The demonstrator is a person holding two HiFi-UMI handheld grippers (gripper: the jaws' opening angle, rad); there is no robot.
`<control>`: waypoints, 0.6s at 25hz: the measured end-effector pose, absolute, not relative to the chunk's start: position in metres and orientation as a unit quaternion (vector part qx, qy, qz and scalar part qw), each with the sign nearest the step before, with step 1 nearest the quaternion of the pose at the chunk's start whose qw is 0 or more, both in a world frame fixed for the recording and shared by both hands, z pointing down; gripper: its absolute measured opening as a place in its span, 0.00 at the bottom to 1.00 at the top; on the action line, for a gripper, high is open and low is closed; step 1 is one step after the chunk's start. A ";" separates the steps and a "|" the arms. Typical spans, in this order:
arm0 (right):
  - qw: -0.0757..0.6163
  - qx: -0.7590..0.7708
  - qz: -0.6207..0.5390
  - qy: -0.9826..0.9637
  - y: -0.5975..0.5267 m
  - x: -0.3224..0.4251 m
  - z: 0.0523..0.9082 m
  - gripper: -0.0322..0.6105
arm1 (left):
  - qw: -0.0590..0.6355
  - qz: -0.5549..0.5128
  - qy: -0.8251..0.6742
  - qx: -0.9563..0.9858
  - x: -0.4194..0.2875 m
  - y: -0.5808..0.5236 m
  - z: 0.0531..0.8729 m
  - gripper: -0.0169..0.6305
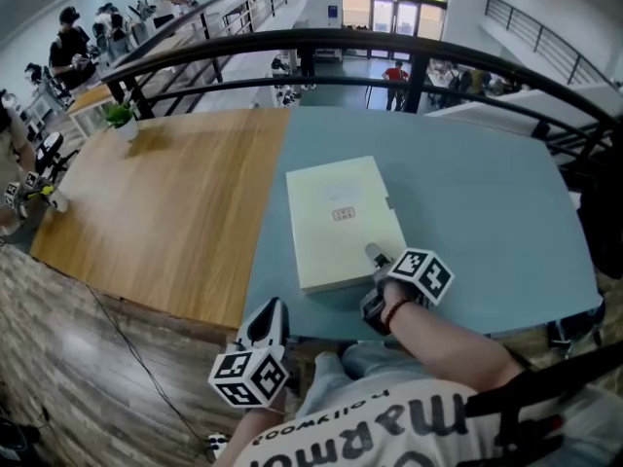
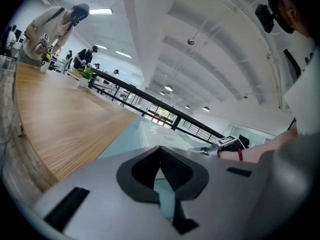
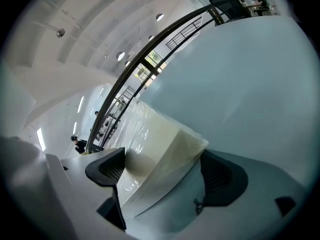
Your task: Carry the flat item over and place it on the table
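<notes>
A flat cream box [image 1: 341, 222] wrapped in clear film lies on the blue-grey table top [image 1: 487, 193]. My right gripper [image 1: 376, 264] is at the box's near right corner. In the right gripper view that corner of the box [image 3: 155, 144] sits between the wide-spread jaws of the right gripper [image 3: 162, 155], and a small gap shows beside the right pad [image 3: 220, 171]. My left gripper [image 1: 271, 314] hangs off the table's near edge, left of the box. Its jaws [image 2: 160, 151] meet at the tips with nothing in them. The box [image 2: 155, 131] shows ahead of it.
The table's left half is bare wood [image 1: 165, 202], with a small potted plant [image 1: 122, 117] at its far corner. A black railing [image 1: 389, 42] curves behind the table. People sit and stand at desks at the far left [image 1: 73, 47]. The table's near edge [image 1: 292, 324] is just below the box.
</notes>
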State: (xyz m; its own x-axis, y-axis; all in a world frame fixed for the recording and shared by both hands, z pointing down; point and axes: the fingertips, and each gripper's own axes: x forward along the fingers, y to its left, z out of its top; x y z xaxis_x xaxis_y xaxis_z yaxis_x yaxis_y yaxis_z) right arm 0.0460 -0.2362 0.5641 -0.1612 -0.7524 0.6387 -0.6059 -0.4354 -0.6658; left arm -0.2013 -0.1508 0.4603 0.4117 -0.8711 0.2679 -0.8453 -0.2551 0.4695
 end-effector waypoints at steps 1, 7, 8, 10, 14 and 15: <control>0.066 -0.647 -0.548 0.526 -0.236 0.047 0.564 0.74 | 0.281 -0.023 -0.542 0.792 -0.201 -0.149 0.461 0.03; 0.017 -0.686 -0.506 0.522 -0.229 0.061 0.568 0.75 | 0.285 -0.023 -0.543 0.790 -0.205 -0.143 0.465 0.03; 0.001 -0.695 -0.487 0.529 -0.228 0.068 0.567 0.75 | 0.284 -0.025 -0.543 0.790 -0.204 -0.141 0.463 0.03; -0.014 -0.702 -0.462 0.542 -0.228 0.078 0.562 0.75 | 0.279 -0.028 -0.544 0.791 -0.201 -0.141 0.458 0.03; -0.020 -0.696 -0.455 0.555 -0.231 0.078 0.560 0.75 | 0.277 -0.030 -0.544 0.792 -0.197 -0.142 0.456 0.03; -0.023 -0.693 -0.455 0.558 -0.230 0.076 0.560 0.75 | 0.278 -0.029 -0.543 0.792 -0.197 -0.140 0.457 0.03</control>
